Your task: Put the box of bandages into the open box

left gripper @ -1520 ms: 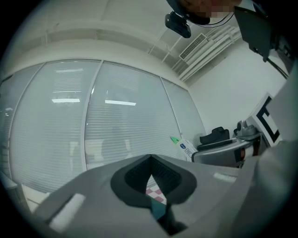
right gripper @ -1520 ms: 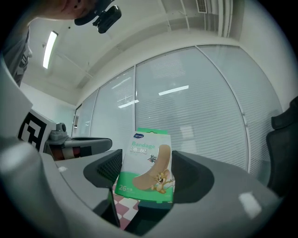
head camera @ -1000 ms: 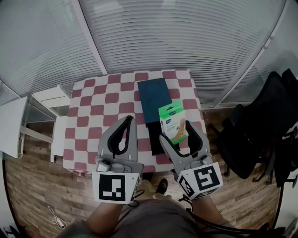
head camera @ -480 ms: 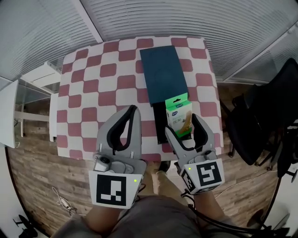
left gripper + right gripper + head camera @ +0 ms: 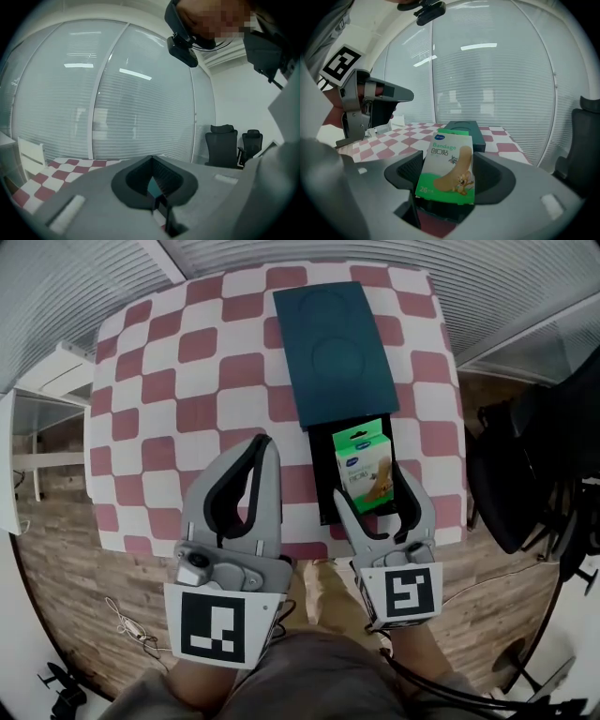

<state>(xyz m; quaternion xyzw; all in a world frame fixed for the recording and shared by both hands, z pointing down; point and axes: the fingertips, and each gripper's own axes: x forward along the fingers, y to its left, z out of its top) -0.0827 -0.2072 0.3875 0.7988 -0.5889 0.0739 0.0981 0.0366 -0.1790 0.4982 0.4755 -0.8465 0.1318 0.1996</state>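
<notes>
A green box of bandages [image 5: 364, 468] is held upright, with my right gripper [image 5: 372, 487] shut on its sides. It hangs over the black open box [image 5: 322, 491] at the table's near edge, whose teal lid [image 5: 330, 351] lies just beyond it. In the right gripper view the bandage box [image 5: 447, 166] fills the space between the jaws, with the teal lid [image 5: 461, 129] behind it. To the left, my left gripper [image 5: 263, 442] is shut on nothing above the checked cloth. Its jaws meet in the left gripper view [image 5: 151, 161].
The small table [image 5: 178, 381] carries a red and white checked cloth. A black office chair [image 5: 534, 456] stands close on the right, and a white stand [image 5: 37, 399] on the left. A cable [image 5: 122, 624] lies on the wood floor near the front.
The bandage box has come down from the lid's edge to over the black open box, still in the right gripper. The table sits closer in view. The left gripper stays shut.
</notes>
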